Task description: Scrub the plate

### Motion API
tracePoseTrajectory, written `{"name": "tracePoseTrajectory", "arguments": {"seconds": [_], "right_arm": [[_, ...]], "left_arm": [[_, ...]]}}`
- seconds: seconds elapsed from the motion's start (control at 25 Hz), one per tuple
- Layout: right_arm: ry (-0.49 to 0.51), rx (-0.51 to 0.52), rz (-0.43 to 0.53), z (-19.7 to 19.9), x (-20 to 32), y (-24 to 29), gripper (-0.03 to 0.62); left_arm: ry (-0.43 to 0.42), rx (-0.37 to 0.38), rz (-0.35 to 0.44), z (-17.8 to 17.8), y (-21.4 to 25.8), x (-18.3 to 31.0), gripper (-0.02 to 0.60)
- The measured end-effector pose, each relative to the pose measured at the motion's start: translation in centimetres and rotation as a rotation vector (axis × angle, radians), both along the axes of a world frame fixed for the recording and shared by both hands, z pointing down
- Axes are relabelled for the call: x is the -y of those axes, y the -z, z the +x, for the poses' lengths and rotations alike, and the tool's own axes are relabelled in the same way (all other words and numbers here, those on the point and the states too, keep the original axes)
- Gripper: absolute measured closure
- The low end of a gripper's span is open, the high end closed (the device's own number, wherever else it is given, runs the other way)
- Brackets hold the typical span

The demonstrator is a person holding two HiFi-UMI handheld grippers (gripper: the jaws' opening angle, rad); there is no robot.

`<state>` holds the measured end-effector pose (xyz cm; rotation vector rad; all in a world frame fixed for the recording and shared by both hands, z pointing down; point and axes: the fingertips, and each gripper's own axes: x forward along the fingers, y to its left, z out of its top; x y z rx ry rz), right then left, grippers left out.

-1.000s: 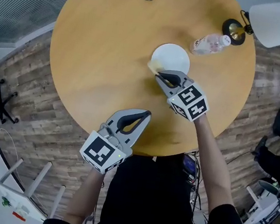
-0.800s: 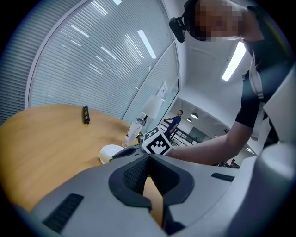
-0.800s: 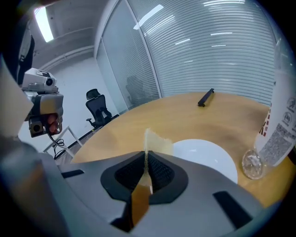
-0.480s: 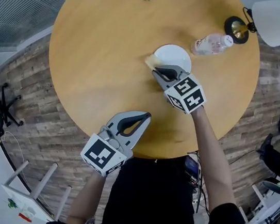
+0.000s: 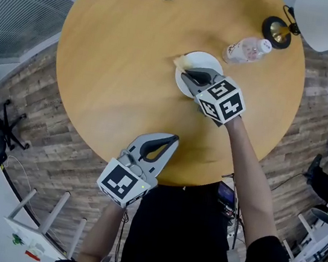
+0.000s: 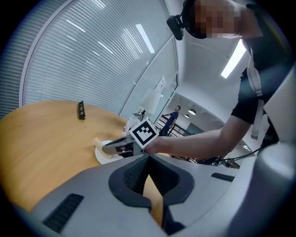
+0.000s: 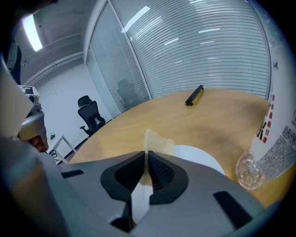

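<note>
The round white plate [image 5: 213, 67] lies flat near the middle of the big round wooden worktop [image 5: 119, 60]. The left gripper [image 5: 174, 138] hangs over the near edge of the worktop. Its fingers are pressed together with nothing in them, so it looks out of the way. The right gripper [image 5: 187, 75] reaches over the plate. Its fingers squeeze a thin yellow sponge [image 5: 179, 61] at the plate's rim, likely to rub it clean.

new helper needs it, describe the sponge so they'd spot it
On the round wooden table, find the white plate. At its rim the right gripper pinches a small pale yellow sponge; unlike the clear bottle and white lamp nearby, it looks soft.
</note>
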<state>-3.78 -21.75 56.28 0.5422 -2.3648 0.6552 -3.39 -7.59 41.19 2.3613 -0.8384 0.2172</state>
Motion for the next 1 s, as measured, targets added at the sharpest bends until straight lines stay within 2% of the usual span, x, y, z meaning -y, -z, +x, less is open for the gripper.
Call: {"name": "tracePoseTrajectory", "arguments": {"seconds": [0.16,0.48,0.76,1.0], "right_arm": [[-0.03,-0.017,0.006,1.0,0.9,0.0,0.568],[-0.16,-0.056,-0.026,4.0,2.7,-0.4,0.568],[-0.208,-0.038,-0.033,5.6,2.9,0.0,0.568],[-0.206,-0.1,-0.004,7.0,2.6,-0.1,0.568]], "left_arm": [[-0.009,0.002,-0.007,0.4,-0.1,-0.4,0.575],[-0.005,0.002,-0.015,0.4,-0.3,-0.6,0.575],[-0.013,-0.001,-0.009,0.7,-0.2,-0.2,0.575],[-0.017,0.003,-0.018,0.9,-0.2,-0.5,0.575]]}}
